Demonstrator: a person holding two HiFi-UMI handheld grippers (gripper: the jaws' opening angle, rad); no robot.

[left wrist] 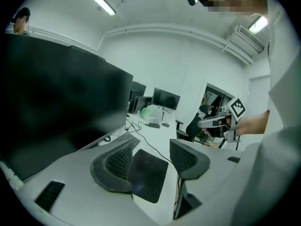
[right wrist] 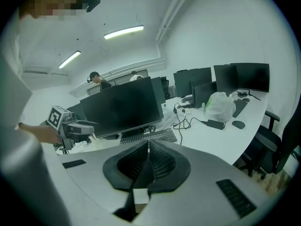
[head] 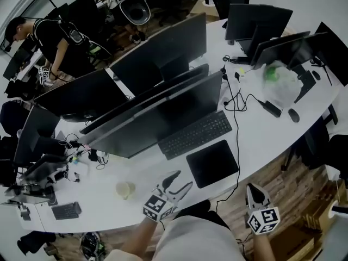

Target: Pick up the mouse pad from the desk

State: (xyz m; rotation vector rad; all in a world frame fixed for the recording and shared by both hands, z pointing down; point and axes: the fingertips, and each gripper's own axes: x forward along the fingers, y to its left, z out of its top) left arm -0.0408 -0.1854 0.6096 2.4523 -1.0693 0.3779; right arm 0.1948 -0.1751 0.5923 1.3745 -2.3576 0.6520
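- The black mouse pad (head: 212, 163) lies flat on the white bench (head: 109, 197), at 4 o'clock from the keyboard (head: 196, 135) and near the bench's front edge.
- The left gripper (head: 184, 179) is at 8 o'clock of the pad, just beside it. Its fingers (left wrist: 115, 166) stand fairly wide and clamp nothing, and the pad shows on the bench beyond the gap.
- The right gripper (head: 251, 190) hangs at 5 o'clock of the pad, past the bench edge, with its fingers pressed together and empty.

Right gripper (right wrist: 148, 143), fingers (right wrist: 163, 162) together.
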